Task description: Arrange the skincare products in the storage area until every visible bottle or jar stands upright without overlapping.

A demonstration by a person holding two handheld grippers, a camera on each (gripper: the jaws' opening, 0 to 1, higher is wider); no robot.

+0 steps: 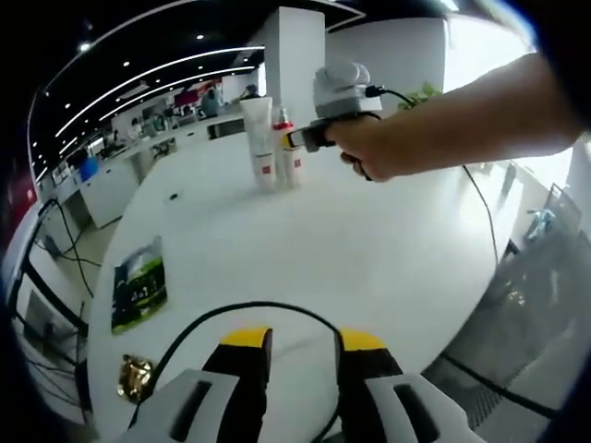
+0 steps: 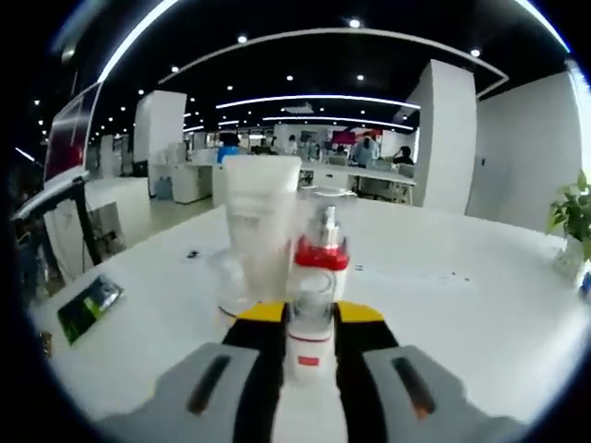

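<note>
A pump bottle (image 2: 314, 277) with a red collar and a clear cap stands upright on the white table (image 2: 462, 305). My right gripper (image 2: 309, 318) is shut on its lower body, one yellow-tipped jaw on each side. Just behind it to the left stands a tall white tube (image 2: 260, 226), with a small clear jar (image 2: 227, 281) at its foot. In the left gripper view the tube (image 1: 259, 138) and the pump bottle (image 1: 285, 152) stand together at the far side of the table, with the right gripper (image 1: 297, 138) held on the bottle by a hand. My left gripper (image 1: 303, 349) is open near the table's front edge, holding nothing.
A green booklet (image 1: 138, 286) lies at the left of the table, and a small gold object (image 1: 136, 377) sits near the edge. A black cable (image 1: 249, 309) loops in front of my left jaws. A potted plant (image 2: 572, 217) stands at the far right. Desks and pillars fill the background.
</note>
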